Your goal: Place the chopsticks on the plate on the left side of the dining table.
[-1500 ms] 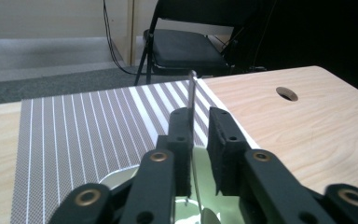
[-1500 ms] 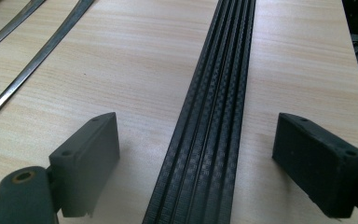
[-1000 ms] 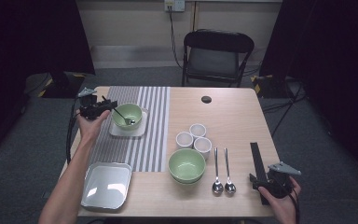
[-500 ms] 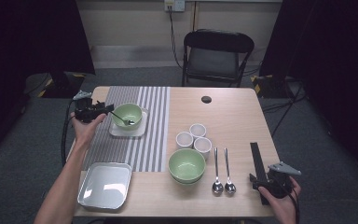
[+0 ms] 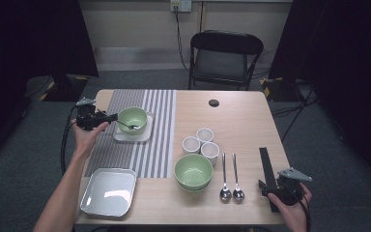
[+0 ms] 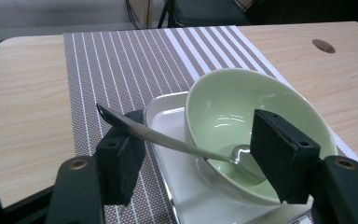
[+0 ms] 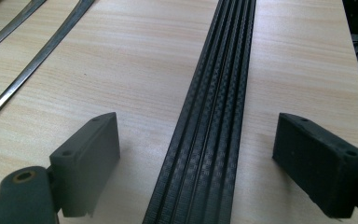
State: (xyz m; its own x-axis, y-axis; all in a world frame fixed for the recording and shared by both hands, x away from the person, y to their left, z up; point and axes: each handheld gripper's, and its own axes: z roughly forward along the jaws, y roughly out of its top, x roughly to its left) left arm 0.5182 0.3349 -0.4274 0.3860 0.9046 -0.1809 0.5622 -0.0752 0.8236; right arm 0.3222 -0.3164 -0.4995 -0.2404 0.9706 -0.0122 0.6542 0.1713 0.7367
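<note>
A pale green bowl [image 5: 132, 118] stands on a small white square plate [image 5: 125, 136] on the striped placemat [image 5: 149, 145]. A metal spoon [image 6: 168, 140] lies with its head inside the bowl [image 6: 242, 102] and its handle leaning out over the rim. My left gripper [image 5: 110, 117] is just left of the bowl. Its jaws have just been opening and now stand open [image 6: 200, 154]; the spoon handle crosses between them, over the left pad, unclamped. My right gripper [image 5: 269, 186] rests open at the front right of the table, astride a long black ribbed strip [image 7: 219, 93].
A second green bowl [image 5: 193, 171], three small white cups [image 5: 200, 142] and two spoons [image 5: 232, 179] sit mid-table. A white square tray [image 5: 108, 191] lies at the front left. A black disc [image 5: 214, 103] marks the far side, with a chair [image 5: 224, 58] beyond.
The left gripper's jaws have spread apart and it has drawn slightly left from the bowl, leaving the spoon resting in it. The right gripper has kept still.
</note>
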